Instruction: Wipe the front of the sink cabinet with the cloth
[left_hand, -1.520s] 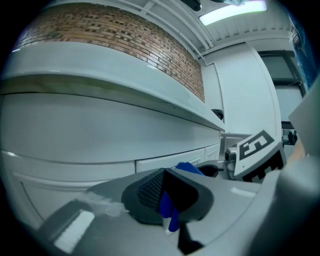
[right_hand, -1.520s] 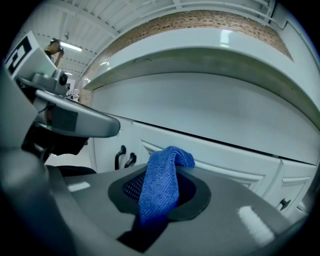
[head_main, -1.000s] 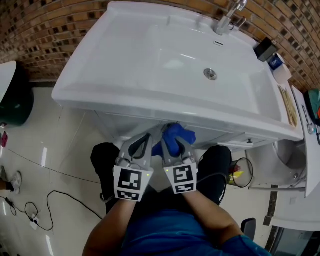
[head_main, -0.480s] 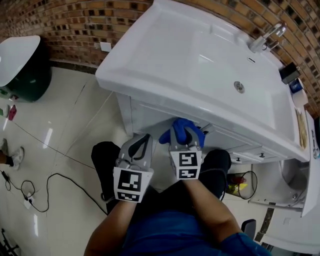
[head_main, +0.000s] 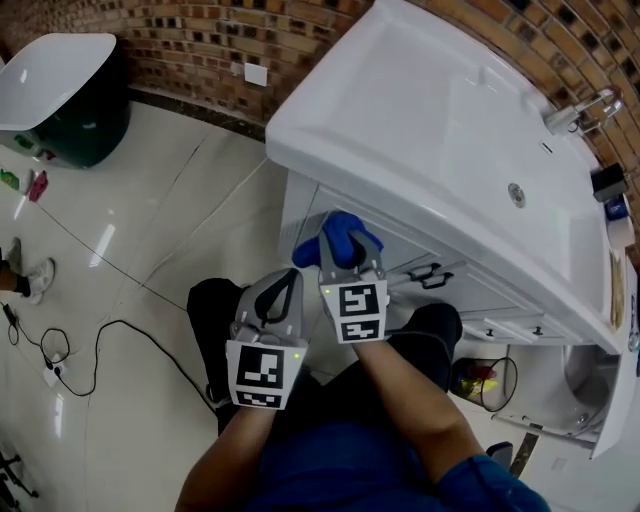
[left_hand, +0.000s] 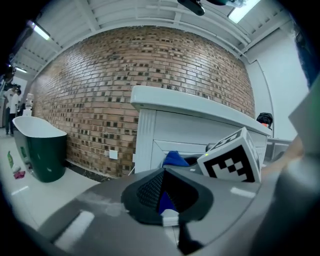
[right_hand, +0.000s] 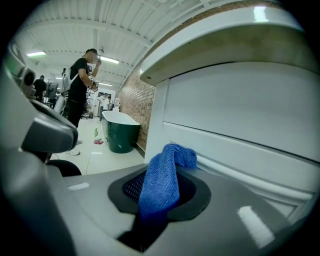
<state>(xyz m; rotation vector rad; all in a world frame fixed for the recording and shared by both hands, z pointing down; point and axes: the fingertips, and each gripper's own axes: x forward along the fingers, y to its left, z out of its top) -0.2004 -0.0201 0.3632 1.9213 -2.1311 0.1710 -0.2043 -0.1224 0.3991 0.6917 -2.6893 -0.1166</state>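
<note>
My right gripper (head_main: 345, 262) is shut on a blue cloth (head_main: 340, 232) and holds it against the white sink cabinet front (head_main: 303, 212), near its left end, under the overhanging sink (head_main: 420, 110). In the right gripper view the cloth (right_hand: 162, 177) hangs out between the jaws of the gripper (right_hand: 160, 197) and its top touches the cabinet panel (right_hand: 240, 115). My left gripper (head_main: 283, 285) is held back beside the right one, shut and holding nothing. In the left gripper view the gripper (left_hand: 167, 202) points at the cabinet (left_hand: 175, 132), with the cloth (left_hand: 175, 158) just beyond.
A dark green tub with a white rim (head_main: 70, 80) stands on the tiled floor at the far left. A black cable (head_main: 110, 360) lies on the floor. Drawer handles (head_main: 435, 275) stick out right of the cloth. A wire basket (head_main: 485, 380) sits lower right. A person (right_hand: 80, 80) stands far off.
The right gripper has slid the cloth leftward along the cabinet front to its left end. The left gripper has stayed close to the body.
</note>
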